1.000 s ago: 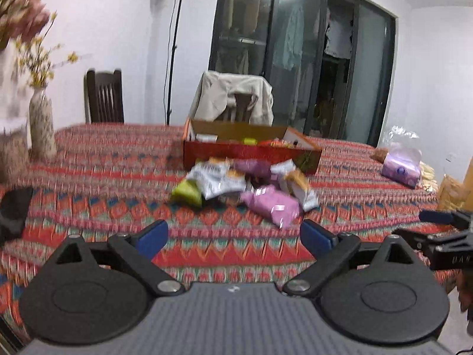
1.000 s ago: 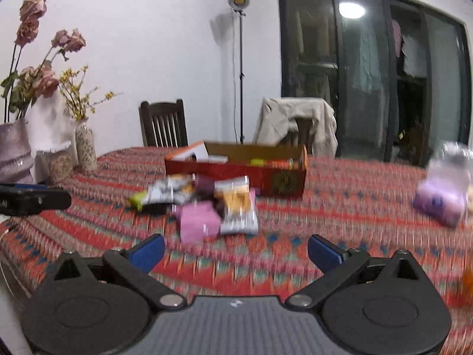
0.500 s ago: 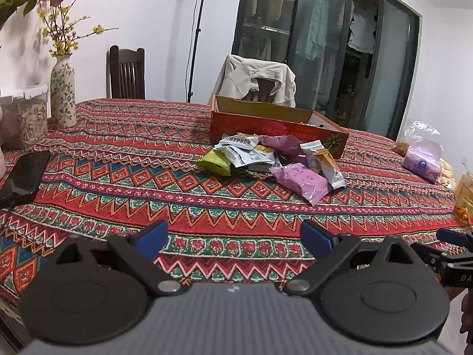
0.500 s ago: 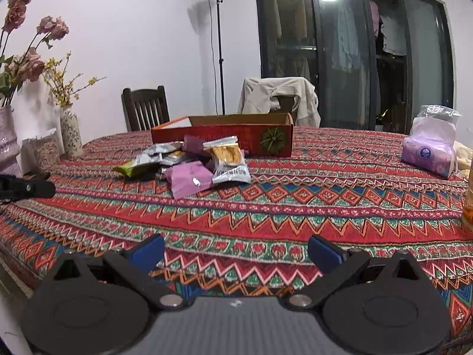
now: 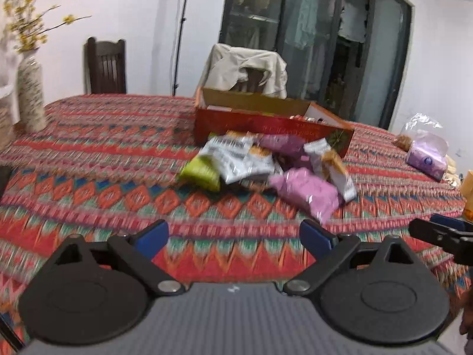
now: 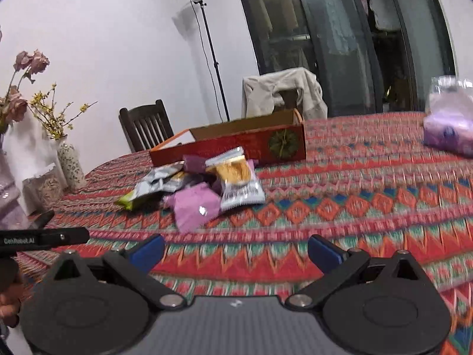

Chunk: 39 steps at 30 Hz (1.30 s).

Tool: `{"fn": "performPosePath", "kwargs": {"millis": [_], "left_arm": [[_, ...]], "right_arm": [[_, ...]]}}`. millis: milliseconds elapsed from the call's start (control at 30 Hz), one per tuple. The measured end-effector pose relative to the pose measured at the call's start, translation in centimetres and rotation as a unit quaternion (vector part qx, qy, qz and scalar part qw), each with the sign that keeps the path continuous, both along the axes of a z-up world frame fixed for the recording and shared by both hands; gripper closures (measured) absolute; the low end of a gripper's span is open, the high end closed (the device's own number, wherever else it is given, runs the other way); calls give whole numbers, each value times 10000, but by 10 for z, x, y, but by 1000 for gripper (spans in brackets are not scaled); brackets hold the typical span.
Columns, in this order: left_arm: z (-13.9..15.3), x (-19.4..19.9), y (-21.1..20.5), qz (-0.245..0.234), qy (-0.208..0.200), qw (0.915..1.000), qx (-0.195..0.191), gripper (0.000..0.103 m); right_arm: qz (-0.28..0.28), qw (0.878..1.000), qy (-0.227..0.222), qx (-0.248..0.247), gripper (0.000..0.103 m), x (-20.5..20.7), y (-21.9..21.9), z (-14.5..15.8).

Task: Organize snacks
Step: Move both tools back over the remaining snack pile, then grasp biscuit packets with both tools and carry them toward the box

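A pile of snack packets lies on the patterned tablecloth in front of an open red cardboard box [image 5: 272, 125] [image 6: 236, 145]. The pile holds a pink packet [image 5: 304, 190] [image 6: 196, 205], a green packet [image 5: 201, 173] [image 6: 128, 199], a silver packet [image 5: 233, 156] and an orange-and-white packet [image 6: 238, 183]. My left gripper [image 5: 233, 236] is open and empty, above the table's near edge, short of the pile. My right gripper [image 6: 235, 250] is open and empty, also short of the pile. The right gripper shows at the right edge of the left wrist view [image 5: 443, 233].
A patterned vase with yellow flowers [image 5: 31, 94] [image 6: 71, 162] stands at the table's left. A purple tissue pack in a clear bag [image 5: 425, 159] [image 6: 449, 130] lies at the right. Two chairs [image 5: 106, 68] stand behind the table, one draped with a jacket [image 5: 248, 68].
Both views are blurred with motion. Both grippers have lifted and come nearer to the snack pile, which looks larger. Both stay open and empty.
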<state>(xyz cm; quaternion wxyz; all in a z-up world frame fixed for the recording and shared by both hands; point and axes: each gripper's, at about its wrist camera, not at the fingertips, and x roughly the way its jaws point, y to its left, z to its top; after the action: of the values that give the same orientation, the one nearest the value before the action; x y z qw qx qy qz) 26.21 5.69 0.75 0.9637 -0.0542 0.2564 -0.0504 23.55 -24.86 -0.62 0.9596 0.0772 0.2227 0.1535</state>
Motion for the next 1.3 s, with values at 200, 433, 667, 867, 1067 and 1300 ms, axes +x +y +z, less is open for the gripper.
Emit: {"fn": "performPosePath", "kwargs": {"millis": [200, 433, 667, 867, 1067, 1300], "left_arm": [[19, 76, 0, -503, -223, 9983, 178, 12], [8, 178, -1, -832, 239, 9961, 192, 28], [-11, 201, -1, -891, 387, 9951, 168, 52], [-2, 188, -2, -802, 279, 9962, 202, 61], [28, 135, -4, -525, -89, 9985, 83, 61], [29, 57, -3, -73, -20, 9993, -363, 61]], "right_arm": [[341, 9984, 92, -432, 1, 64, 19, 12], [763, 9958, 132, -489, 29, 147, 35, 12], [968, 9935, 549, -221, 43, 180, 37, -11], [986, 9927, 692, 31, 58, 183, 27, -13], [933, 9943, 509, -19, 60, 149, 13, -1], [795, 9965, 235, -49, 60, 91, -10, 22]]}}
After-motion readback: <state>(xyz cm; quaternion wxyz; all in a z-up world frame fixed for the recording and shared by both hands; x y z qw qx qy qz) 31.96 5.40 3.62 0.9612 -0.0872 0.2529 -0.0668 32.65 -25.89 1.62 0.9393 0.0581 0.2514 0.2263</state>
